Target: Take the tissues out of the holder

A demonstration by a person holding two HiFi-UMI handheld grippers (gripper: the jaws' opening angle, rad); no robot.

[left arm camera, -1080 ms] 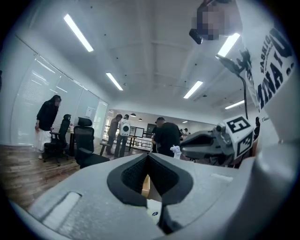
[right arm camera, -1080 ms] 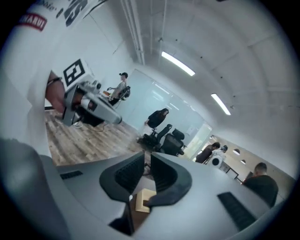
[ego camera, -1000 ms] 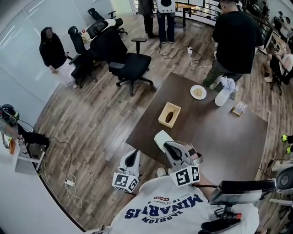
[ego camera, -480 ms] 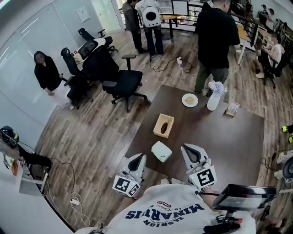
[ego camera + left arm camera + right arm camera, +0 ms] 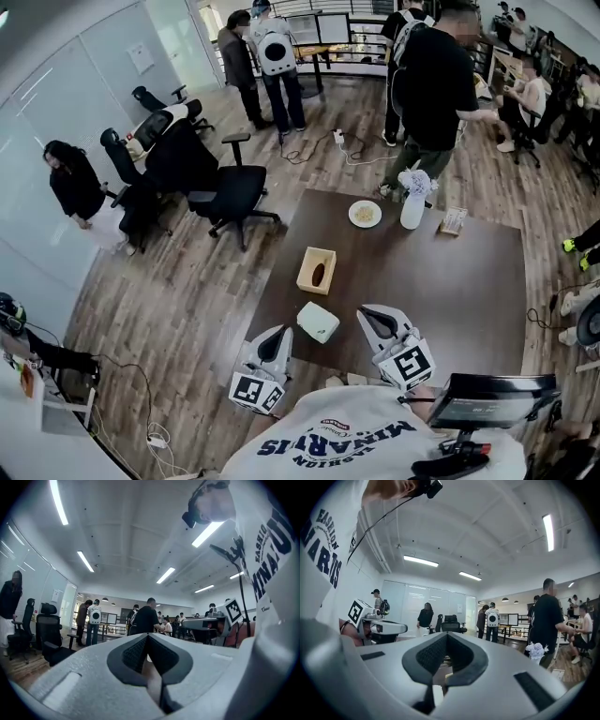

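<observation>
The wooden tissue holder [image 5: 317, 270] stands on the dark brown table [image 5: 459, 281], its oval slot facing up. A white tissue pack [image 5: 318, 322] lies free on the table, nearer to me than the holder. My left gripper [image 5: 278, 333] hangs at the table's near edge, just left of the pack and apart from it. My right gripper [image 5: 367, 311] sits over the table to the pack's right, also apart from it. In the left gripper view [image 5: 147, 637] and the right gripper view [image 5: 446, 637], the dark pads meet with nothing between them.
A plate with food [image 5: 365, 214], a white vase of flowers [image 5: 412, 204] and a small card [image 5: 454, 220] stand at the table's far edge. A person in black [image 5: 439, 84] stands behind it. Office chairs [image 5: 220, 187] and other people stand to the left.
A second ago the tissue pack was at my right gripper's tip. It now lies on the table, and the right gripper has drawn off to its right. The left gripper rose slightly.
</observation>
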